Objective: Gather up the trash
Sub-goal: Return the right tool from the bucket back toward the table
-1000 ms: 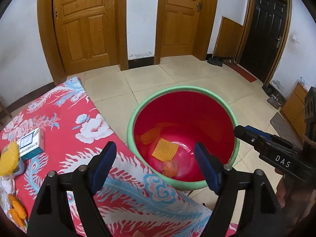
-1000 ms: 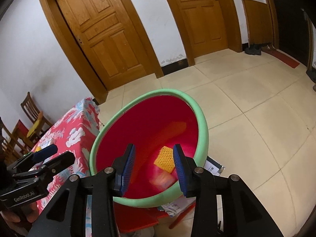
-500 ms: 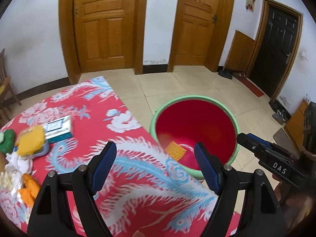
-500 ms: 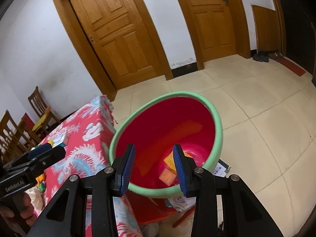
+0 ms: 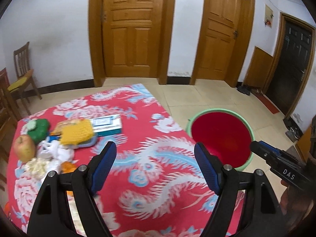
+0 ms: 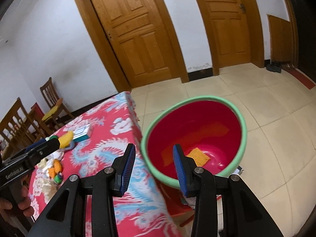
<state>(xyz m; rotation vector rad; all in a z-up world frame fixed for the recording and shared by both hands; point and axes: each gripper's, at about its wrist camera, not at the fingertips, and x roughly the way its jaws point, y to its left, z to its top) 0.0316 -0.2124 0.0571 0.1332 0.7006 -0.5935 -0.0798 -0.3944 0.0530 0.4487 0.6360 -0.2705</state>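
A red basin with a green rim stands on the floor beside the table; an orange mesh scrap lies in it. Trash lies at the table's left: crumpled white tissue, orange peel, pale scraps, a yellow knitted item on a blue dish. My left gripper is open and empty above the tablecloth. My right gripper is open and empty over the table edge, near the basin.
The table has a red floral cloth. An apple, a green object and a teal-white box sit by the trash. Wooden chairs stand at the left. Tiled floor and wooden doors lie beyond.
Both grippers have swung left, away from over the basin toward the table. The trash pile has come into the left view. The right jaws have opened wider.
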